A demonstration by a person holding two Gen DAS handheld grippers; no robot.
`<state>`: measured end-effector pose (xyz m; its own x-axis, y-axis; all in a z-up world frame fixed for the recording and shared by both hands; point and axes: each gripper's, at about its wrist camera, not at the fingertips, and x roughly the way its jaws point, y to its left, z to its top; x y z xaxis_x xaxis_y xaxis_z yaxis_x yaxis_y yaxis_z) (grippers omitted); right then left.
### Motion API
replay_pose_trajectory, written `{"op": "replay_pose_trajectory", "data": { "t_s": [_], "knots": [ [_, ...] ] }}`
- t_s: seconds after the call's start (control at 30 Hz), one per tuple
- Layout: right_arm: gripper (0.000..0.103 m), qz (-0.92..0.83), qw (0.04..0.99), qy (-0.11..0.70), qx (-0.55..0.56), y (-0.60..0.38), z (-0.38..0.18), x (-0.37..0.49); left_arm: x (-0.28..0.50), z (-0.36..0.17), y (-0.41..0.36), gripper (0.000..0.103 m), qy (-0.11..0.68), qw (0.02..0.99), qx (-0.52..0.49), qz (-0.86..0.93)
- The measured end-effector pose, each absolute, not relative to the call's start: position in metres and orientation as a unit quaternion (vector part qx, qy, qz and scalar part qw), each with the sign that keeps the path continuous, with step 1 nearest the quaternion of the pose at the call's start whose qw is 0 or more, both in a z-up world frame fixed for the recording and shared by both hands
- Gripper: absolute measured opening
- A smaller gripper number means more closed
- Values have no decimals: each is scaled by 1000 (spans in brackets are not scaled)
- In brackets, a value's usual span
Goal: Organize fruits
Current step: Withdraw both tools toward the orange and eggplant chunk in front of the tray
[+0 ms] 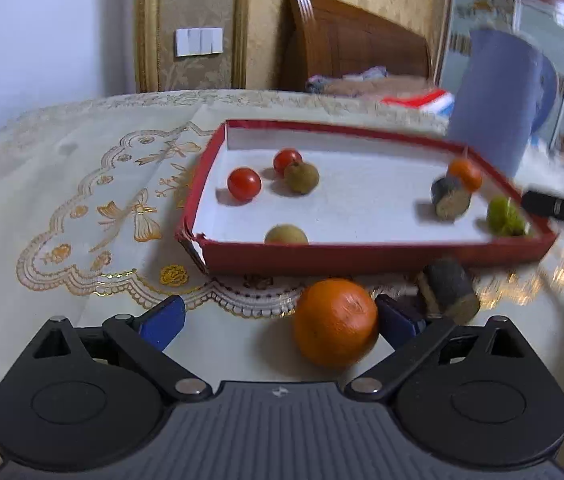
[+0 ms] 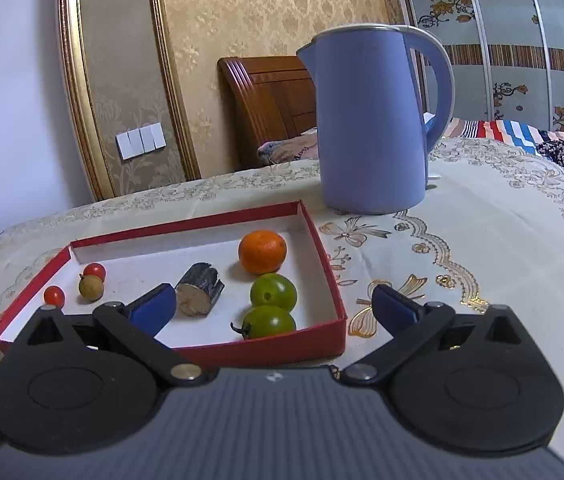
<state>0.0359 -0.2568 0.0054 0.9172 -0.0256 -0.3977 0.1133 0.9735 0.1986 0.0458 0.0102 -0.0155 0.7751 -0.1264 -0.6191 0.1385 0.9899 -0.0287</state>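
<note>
Left tongs [image 1: 280, 318] are reaching, wide open, around the orange [image 1: 335, 322]
Squeeze gently; right tongs [image 2: 272, 306] are waiting open

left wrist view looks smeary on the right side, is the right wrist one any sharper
Yes. In the left wrist view, motion blur smears the kettle and the tray's right end, while the orange near the lens is fairly crisp. In the right wrist view, the kettle and tray are sharp, with fisheye bending.

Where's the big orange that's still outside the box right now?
In the left wrist view, the big orange sits on the tablecloth just before the red box's near wall, between the open left gripper's fingers, against the right one, beside a dark cut stalk piece.
</note>
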Motion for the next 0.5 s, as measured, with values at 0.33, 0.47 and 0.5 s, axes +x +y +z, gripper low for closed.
{"op": "replay_pose_trajectory", "data": {
  "t_s": [0.33, 0.47, 0.5],
  "knots": [
    [103, -27, 975, 199, 94, -250, 6, 30, 51, -16, 22, 101, 335, 942, 5, -4],
    [103, 7, 972, 211, 103, -243, 8, 18, 51, -16, 21, 102, 336, 942, 11, -2],
    [103, 18, 970, 217, 104, -240, 8, 15, 51, -16, 22, 102, 336, 942, 9, -3]
  ]
}}
